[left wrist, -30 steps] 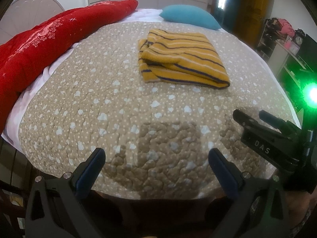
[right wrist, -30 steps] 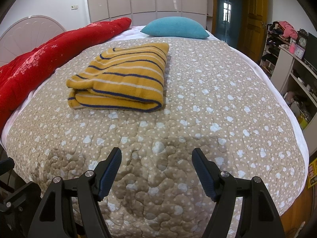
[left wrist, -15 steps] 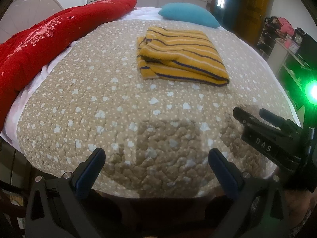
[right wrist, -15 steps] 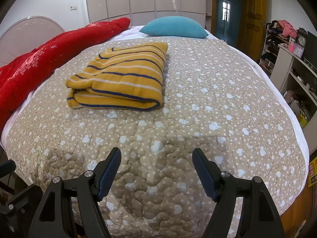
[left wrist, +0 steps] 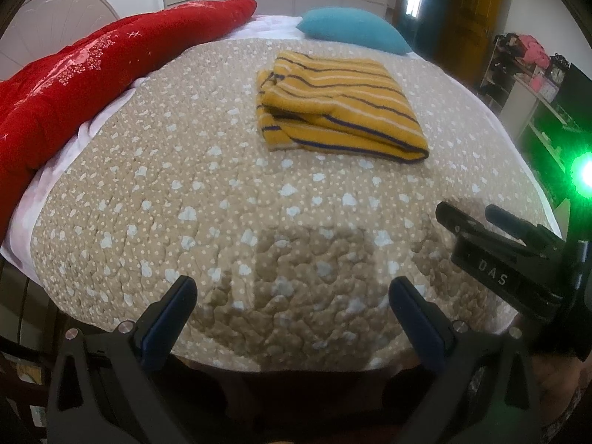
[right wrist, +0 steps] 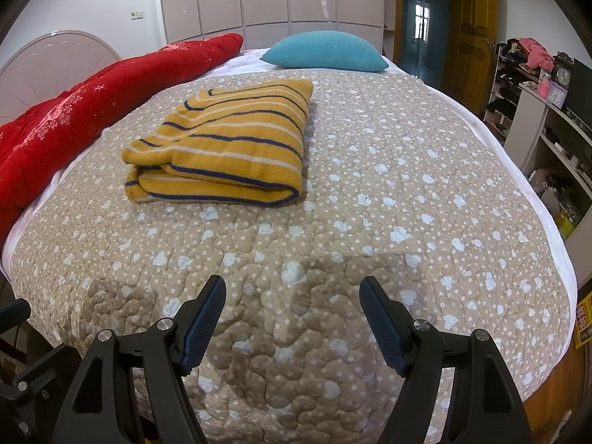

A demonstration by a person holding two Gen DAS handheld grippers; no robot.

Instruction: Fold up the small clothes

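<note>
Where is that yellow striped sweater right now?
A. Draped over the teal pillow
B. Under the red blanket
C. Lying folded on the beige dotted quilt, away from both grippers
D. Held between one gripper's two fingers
C: the folded yellow striped sweater lies on the beige dotted quilt, while the left gripper and right gripper are open, well short of it.

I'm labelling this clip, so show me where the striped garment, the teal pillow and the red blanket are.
striped garment point(right wrist: 229, 140): right wrist view, middle of its folded top layer.
teal pillow point(right wrist: 323, 51): right wrist view, centre of its front face.
red blanket point(left wrist: 111, 70): left wrist view, middle of its patterned top.
</note>
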